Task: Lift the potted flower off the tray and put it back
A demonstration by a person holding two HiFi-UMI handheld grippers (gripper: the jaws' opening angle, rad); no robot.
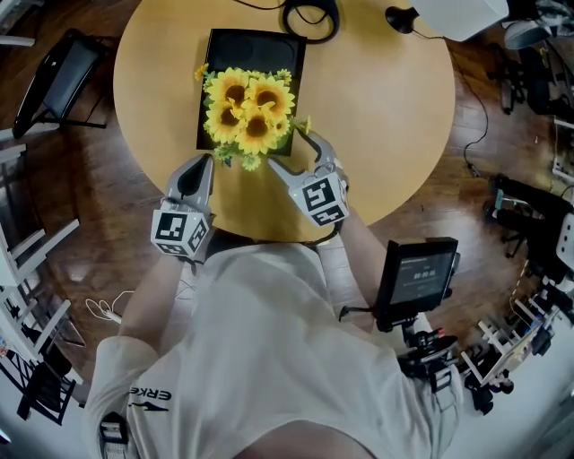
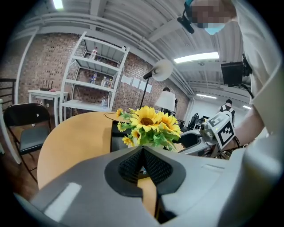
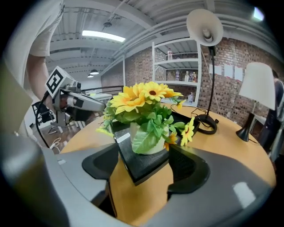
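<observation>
The potted flower [image 1: 245, 109], a bunch of yellow sunflowers in a pale pot [image 3: 133, 128], stands on the near end of a black tray [image 1: 253, 49] on a round wooden table [image 1: 377, 116]. My right gripper [image 1: 291, 154] is open just in front of the pot. In the right gripper view its jaws [image 3: 144, 165] straddle the tray's near corner [image 3: 135, 153] and touch nothing. My left gripper [image 1: 205, 162] is shut and empty, at the tray's near left corner. In the left gripper view its pads [image 2: 143, 153] meet below the sunflowers [image 2: 151, 124].
Black headphones [image 1: 310, 13] and a lamp base [image 1: 400, 18] sit at the table's far side, beside a white lampshade [image 1: 459, 12]. A black chair [image 1: 58, 76] is at the left. A screen on a stand [image 1: 417, 272] is at my right.
</observation>
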